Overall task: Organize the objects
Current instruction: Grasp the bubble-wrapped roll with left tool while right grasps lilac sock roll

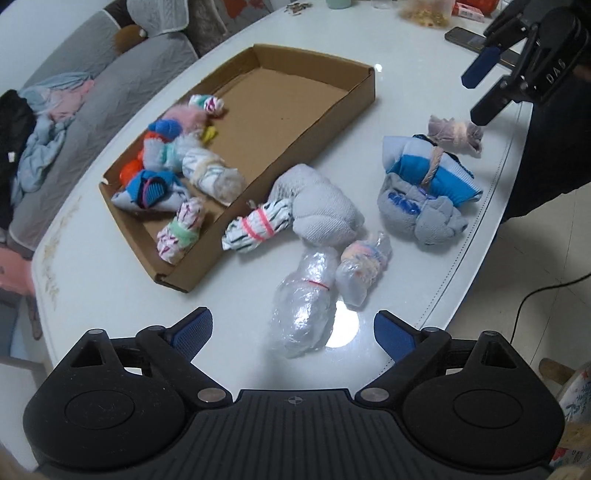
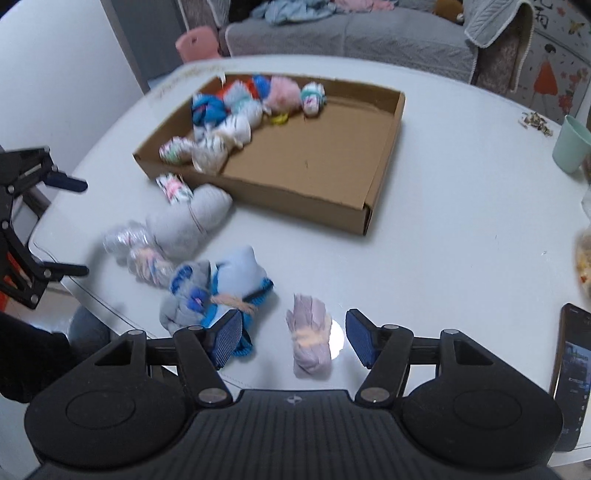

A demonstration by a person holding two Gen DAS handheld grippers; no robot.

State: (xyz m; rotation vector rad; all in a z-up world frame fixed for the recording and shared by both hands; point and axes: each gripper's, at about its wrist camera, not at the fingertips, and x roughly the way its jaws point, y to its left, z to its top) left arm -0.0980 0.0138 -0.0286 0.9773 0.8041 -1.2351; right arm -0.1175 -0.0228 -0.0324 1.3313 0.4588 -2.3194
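A shallow cardboard box [image 1: 334, 122] [image 2: 384, 147] lies on the white table and holds several rolled sock bundles [image 1: 173, 162] [image 2: 236, 110] at one end. More bundles lie loose beside it: a plastic-wrapped one [image 1: 303, 314], a grey one [image 1: 321, 206], a blue-and-grey one [image 1: 424, 188] [image 2: 218, 291] and a pale purple one [image 1: 456, 134] [image 2: 310, 338]. My left gripper [image 1: 293, 332] is open, just above the plastic-wrapped bundle. My right gripper [image 2: 293, 339] is open, its jaws either side of the pale purple bundle; it also shows in the left wrist view [image 1: 480, 96].
A phone [image 2: 570, 376] [image 1: 465, 38] lies at the table edge near my right gripper. A mint cup [image 2: 570, 144] and snack bags [image 1: 424, 13] stand at the far side. A grey sofa [image 2: 351, 33] with clothes runs behind the table.
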